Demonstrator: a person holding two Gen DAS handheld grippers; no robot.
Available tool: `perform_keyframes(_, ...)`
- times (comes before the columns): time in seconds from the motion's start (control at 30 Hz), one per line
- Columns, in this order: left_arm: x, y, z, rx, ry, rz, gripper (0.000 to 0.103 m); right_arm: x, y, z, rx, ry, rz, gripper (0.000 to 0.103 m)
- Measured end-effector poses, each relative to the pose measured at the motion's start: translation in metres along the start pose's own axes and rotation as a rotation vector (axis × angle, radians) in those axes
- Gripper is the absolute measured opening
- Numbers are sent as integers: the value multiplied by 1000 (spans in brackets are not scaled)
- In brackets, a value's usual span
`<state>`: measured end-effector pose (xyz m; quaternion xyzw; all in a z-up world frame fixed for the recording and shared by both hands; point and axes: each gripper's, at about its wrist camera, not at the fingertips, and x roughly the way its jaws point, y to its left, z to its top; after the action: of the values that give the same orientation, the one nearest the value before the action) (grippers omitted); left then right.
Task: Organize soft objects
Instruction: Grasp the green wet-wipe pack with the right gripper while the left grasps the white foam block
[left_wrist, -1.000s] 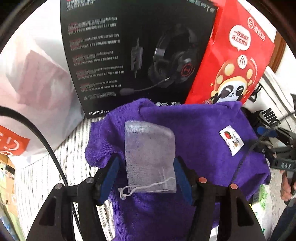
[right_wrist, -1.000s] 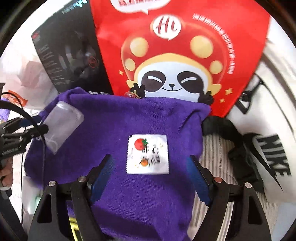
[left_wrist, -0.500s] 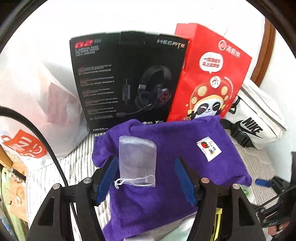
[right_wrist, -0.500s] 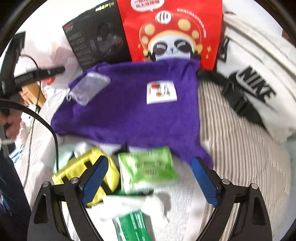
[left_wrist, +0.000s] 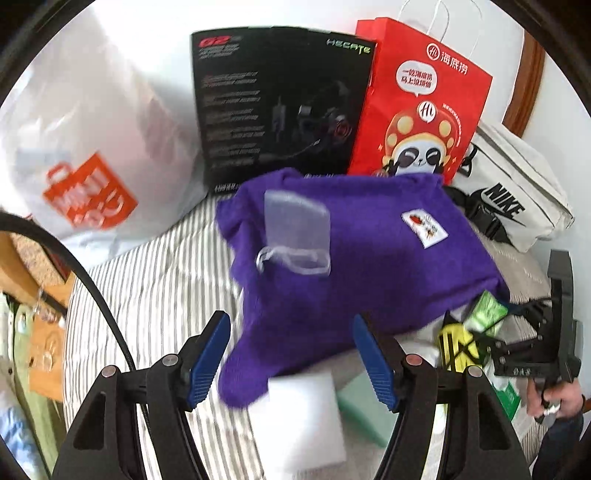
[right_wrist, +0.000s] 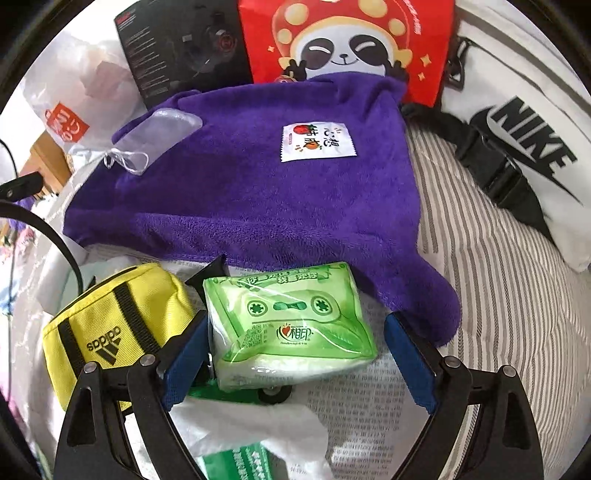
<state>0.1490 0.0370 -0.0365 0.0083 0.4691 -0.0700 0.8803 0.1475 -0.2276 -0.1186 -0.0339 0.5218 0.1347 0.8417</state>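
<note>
R gripper (right_wrist: 295, 354) is spread wide w/ the green tissue pack (right_wrist: 291, 325) between its blue pads but not pinched (left pad looks right at the pack's edge, right pad clearly apart), yellow adidas pouch (right_wrist: 110, 325) just beside it on the left. L gripper (left_wrist: 291, 362) is also released, nothing gripped, hanging over the near edge of the purple towel (left_wrist: 369, 273) on the striped bed (left_wrist: 155, 280). Clear mesh drawstring pouch (left_wrist: 295, 236) and white sachet (left_wrist: 424, 225) lie on the towel; headset box (left_wrist: 280, 103), red panda bag (left_wrist: 421, 103) & white Nike bag (left_wrist: 517, 199) stand behind it
</note>
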Motion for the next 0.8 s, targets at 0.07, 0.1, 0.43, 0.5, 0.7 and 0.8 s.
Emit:
perform_keyframes(0.07,-3,3,-12,-12,10,3,67,1,4,0,-23,-15,-13,89)
perform_keyframes(0.1,-3,4,-17,-16,16,2,67,0,4,-1,-27,-17,-15,87)
perform_keyframes(0.43,-16,-4,-69,-44,32,-9,68,-32,-3,-11,41,-48,32,75)
perform_keyframes(0.5,-15,-5,-76,-55,36,-39,69,-40,-3,-12,54,-60,46,75)
perform_keyframes(0.7,4,-6,-91,-74,65,-42,69,-78,7,-16,72,-121,87,75)
perform_keyframes(0.8,18,-7,-95,-66,88,-13,69,-100,15,-21,57,-160,88,75)
